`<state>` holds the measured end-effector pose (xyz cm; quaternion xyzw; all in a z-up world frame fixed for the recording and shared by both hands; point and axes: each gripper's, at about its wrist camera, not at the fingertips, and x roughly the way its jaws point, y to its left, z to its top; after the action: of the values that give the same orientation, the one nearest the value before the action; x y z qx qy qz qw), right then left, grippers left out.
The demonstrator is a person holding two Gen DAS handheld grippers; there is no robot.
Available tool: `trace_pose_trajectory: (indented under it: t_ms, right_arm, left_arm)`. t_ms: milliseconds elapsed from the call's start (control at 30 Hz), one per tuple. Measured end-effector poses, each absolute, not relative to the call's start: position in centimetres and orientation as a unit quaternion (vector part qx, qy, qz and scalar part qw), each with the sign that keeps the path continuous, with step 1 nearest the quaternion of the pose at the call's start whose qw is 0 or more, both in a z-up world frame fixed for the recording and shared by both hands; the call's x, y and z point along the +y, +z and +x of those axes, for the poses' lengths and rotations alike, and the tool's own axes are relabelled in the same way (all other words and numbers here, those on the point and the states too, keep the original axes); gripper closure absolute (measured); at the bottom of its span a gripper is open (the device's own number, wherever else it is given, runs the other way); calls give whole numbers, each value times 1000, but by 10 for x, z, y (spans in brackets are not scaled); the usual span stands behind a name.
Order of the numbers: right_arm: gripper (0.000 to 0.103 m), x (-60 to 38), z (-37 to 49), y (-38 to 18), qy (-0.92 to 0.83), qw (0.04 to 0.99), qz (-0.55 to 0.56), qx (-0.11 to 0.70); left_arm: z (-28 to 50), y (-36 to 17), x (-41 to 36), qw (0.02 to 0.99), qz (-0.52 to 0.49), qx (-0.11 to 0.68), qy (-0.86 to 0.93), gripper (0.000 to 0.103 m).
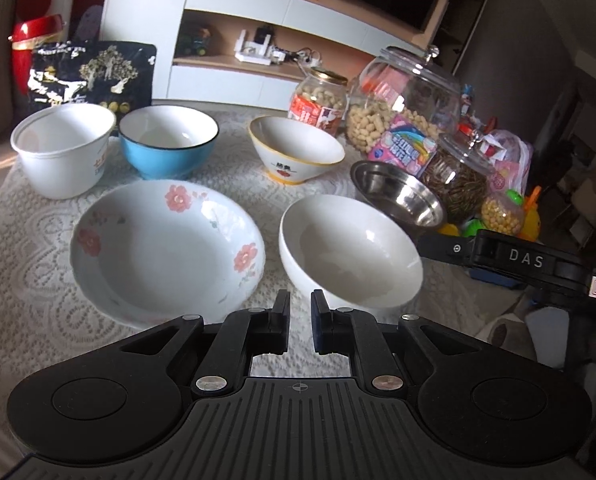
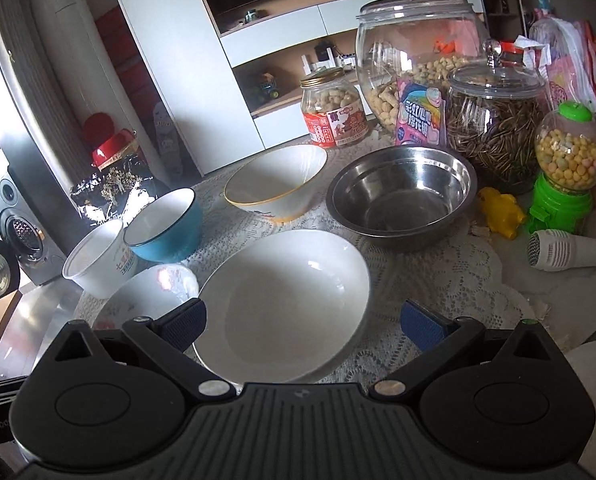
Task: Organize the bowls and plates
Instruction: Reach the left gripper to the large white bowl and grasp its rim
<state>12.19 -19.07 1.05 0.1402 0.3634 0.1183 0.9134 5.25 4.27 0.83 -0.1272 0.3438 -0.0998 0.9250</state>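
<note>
On the lace cloth stand a flowered plate (image 1: 166, 248), a plain white bowl (image 1: 350, 252), a blue bowl (image 1: 168, 140), a white paper cup-bowl (image 1: 62, 148), a yellow-rimmed cone bowl (image 1: 294, 150) and a steel bowl (image 1: 398, 198). My left gripper (image 1: 300, 304) hovers nearly shut and empty in front of the gap between plate and white bowl. My right gripper (image 2: 302, 320) is open wide, its fingers either side of the white bowl (image 2: 286, 304), not touching it. The steel bowl (image 2: 402, 196), cone bowl (image 2: 278, 184), blue bowl (image 2: 166, 224) and flowered plate (image 2: 146, 292) also show there.
Glass jars of peanuts (image 2: 418, 52) and seeds (image 2: 494, 120), a small peanut jar (image 2: 334, 108), a candy bag (image 2: 420, 114), a green candy dispenser (image 2: 566, 172) and a toy microphone (image 2: 566, 250) crowd the right side. A dark snack bag (image 1: 90, 76) stands at back left.
</note>
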Motion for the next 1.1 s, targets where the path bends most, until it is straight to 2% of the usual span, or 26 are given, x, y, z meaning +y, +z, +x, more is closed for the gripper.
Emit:
trace_pose_trajectory:
  t_ms: [167,333,433,567,767,1033,1100]
  right_arm:
    - [0,-195,153,-15,130,888,183,402]
    - [0,-195,173,-41,127,863,224,436]
    - [0,-192,185,-54,129,846,226,465]
    - [0,-194,192,-64,114,829,232,497]
    - [0,-198,198,-72,130,810,245,517]
    - [0,-220,198,-78,139,787,312,514]
    - [0,-219,197,-77,149,790,299,514]
  left_arm:
    - [100,8,47,887,-165,395,-172,90]
    - [123,8,40,901,-121,391,-144,90]
    - [147,22,43,898,-106,378,-200,90]
    - [193,38,33,896,-37,385,-220,90]
    - [245,11,24,871,0,426,-243,90]
    - [253,-16,33,857,2,456,-240,90]
    - [256,-17,35,856,1,459,-238,90]
